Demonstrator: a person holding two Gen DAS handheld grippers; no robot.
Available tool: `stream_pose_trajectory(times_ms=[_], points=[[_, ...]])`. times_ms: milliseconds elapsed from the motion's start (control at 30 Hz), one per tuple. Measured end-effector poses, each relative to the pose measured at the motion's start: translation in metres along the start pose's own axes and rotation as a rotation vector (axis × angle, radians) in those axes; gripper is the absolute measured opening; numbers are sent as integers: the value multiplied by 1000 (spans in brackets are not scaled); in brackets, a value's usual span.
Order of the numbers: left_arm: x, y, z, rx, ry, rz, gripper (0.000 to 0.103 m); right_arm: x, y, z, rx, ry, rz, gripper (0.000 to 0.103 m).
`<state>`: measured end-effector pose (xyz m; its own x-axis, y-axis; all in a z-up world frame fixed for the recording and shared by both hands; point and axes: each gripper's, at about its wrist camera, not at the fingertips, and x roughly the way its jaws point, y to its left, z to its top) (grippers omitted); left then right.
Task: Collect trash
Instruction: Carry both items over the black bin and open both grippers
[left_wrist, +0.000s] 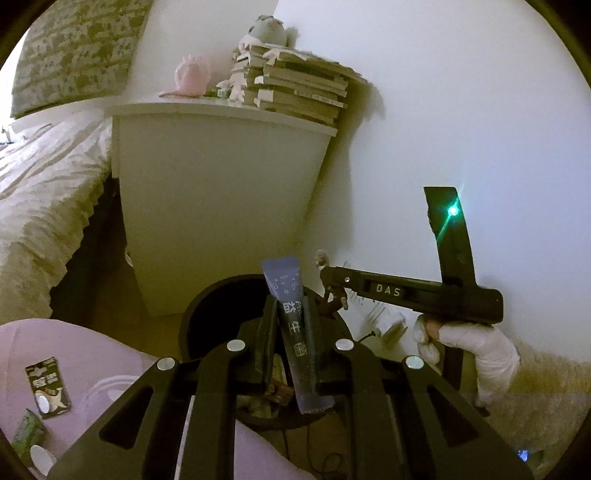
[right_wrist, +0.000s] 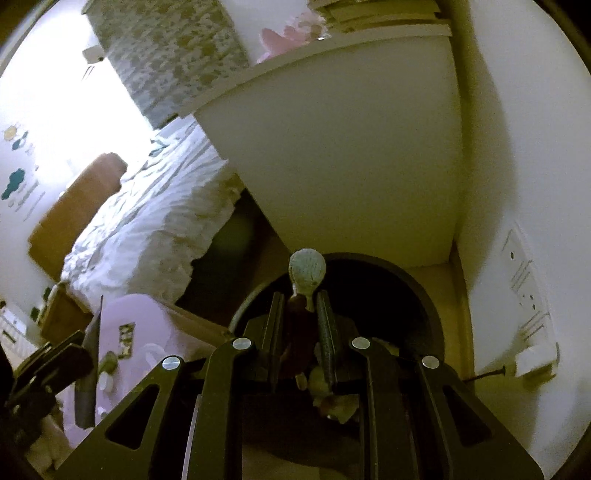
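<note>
Nearest: my left gripper (left_wrist: 291, 325), fingers clamped on a dark sachet (left_wrist: 295, 332); my right gripper (right_wrist: 300, 325), fingers narrow on a knob-headed scrap (right_wrist: 306, 271), body hidden. Both over the black bin (right_wrist: 413, 291); contents unclear. Beyond, white cabinet (left_wrist: 221, 206), bed (left_wrist: 48, 184) leftward.

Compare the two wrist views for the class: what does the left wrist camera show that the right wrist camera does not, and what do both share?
Only the left wrist view shows the stack of books and the gloved hand holding the right gripper.

Only the right wrist view shows the wall sockets and the small round-headed item clamped in that gripper.

Both show the dark bin, the white cabinet, the bed and the blue sachet in the left gripper.
</note>
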<state>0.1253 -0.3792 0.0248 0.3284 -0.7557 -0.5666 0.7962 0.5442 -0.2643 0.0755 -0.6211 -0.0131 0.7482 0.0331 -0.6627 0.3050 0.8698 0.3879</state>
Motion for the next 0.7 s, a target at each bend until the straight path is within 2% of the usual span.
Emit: stream_pose_trajectory(times_ms=[700], points=[[48, -10, 5, -20, 75, -45, 16, 13, -34, -6, 51, 29, -47, 19]])
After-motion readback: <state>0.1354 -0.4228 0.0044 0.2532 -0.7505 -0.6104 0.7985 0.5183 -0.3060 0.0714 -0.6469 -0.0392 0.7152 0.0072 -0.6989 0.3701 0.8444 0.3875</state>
